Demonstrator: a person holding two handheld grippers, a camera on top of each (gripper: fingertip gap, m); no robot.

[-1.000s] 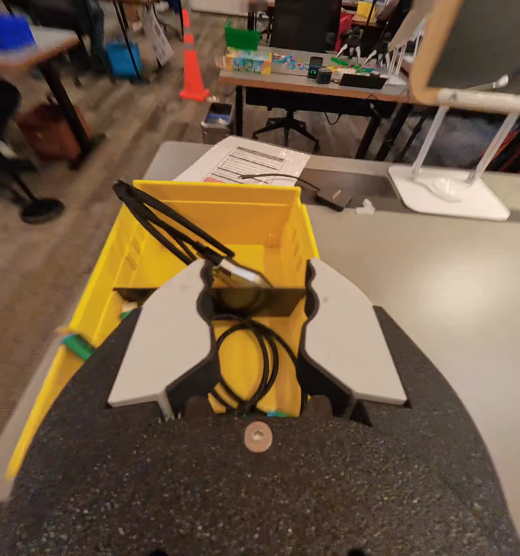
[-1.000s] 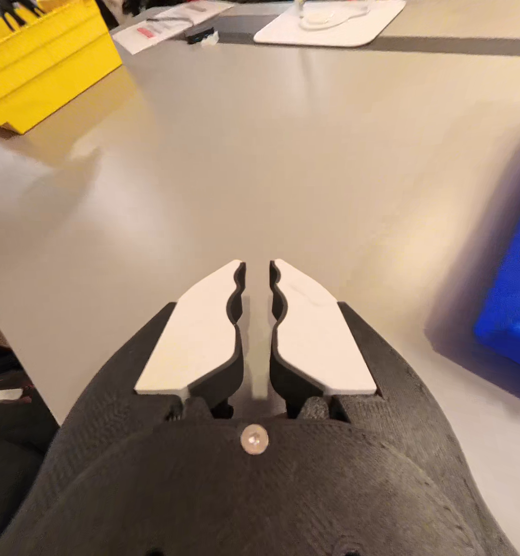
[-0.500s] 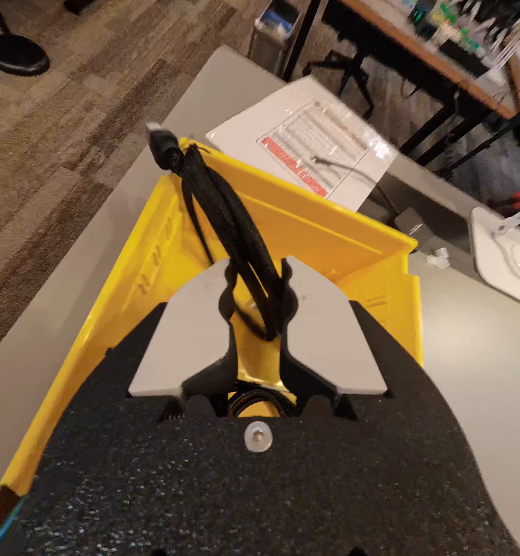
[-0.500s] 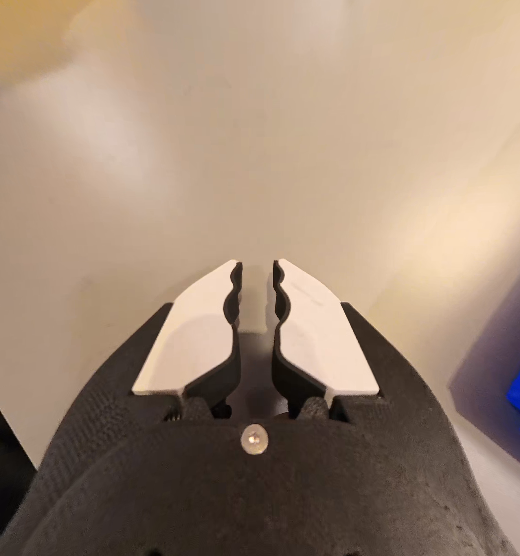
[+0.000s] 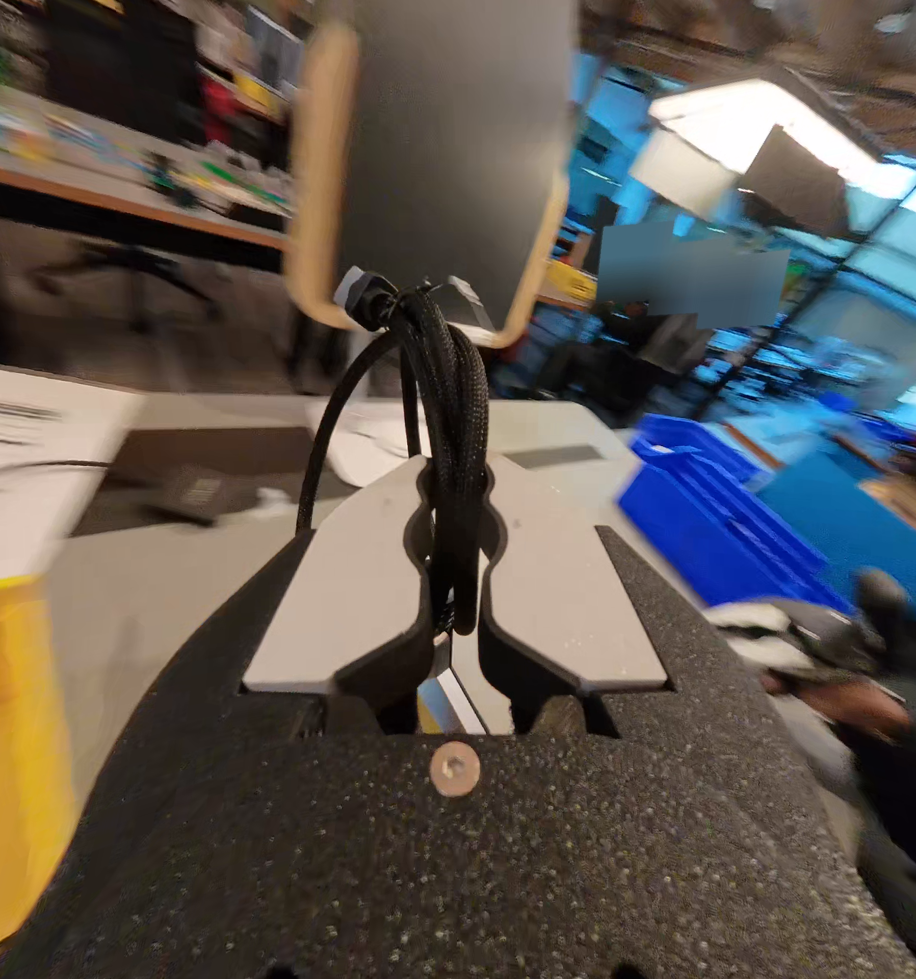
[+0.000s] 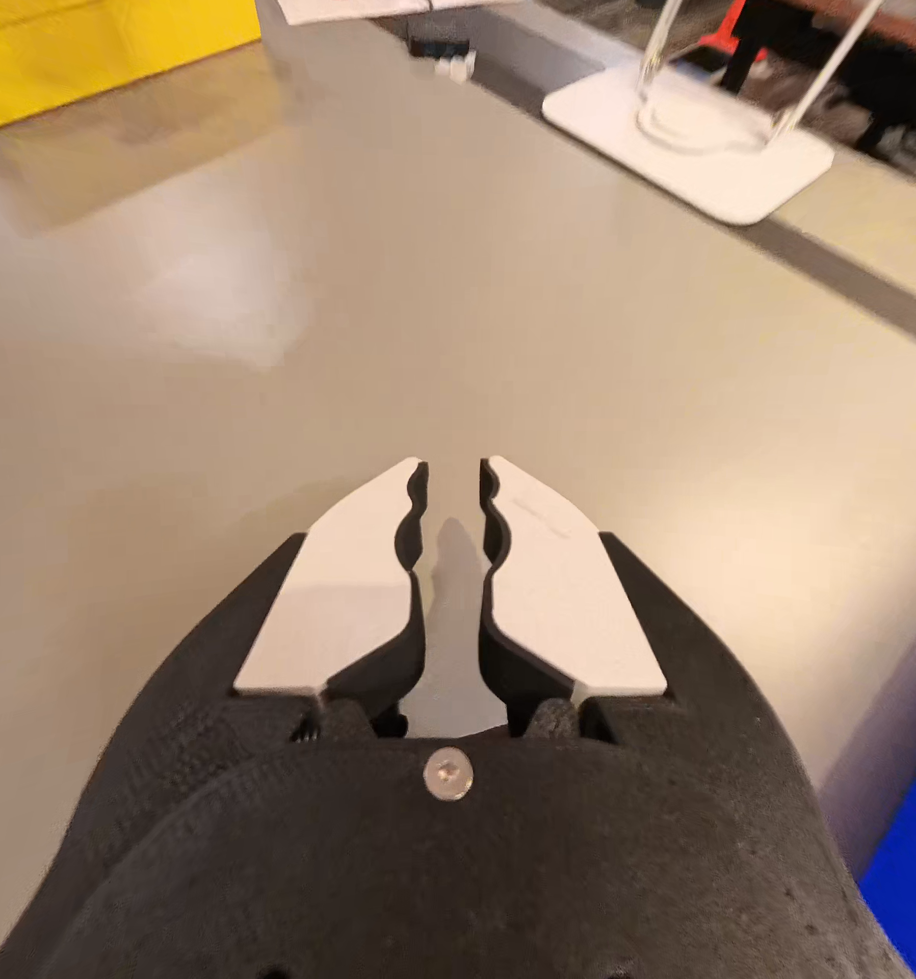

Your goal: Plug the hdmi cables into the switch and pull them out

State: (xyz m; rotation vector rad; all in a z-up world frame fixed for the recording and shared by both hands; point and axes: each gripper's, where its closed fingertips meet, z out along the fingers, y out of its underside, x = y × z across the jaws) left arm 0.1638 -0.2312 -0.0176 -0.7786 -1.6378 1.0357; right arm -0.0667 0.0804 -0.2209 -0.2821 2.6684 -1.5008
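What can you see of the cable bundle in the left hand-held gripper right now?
The cable bundle is black with a braided, woven-looking sleeve, folded into several strands and tied near its top, where a grey connector end sticks out. It stands roughly upright, clamped between the fingers of the left hand-held gripper, lifted above the grey table. One thinner strand arcs loose to the left. The picture is motion-blurred.

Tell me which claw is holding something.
The left claw, clamped on the bundled black cable; the right claw is empty above the table.
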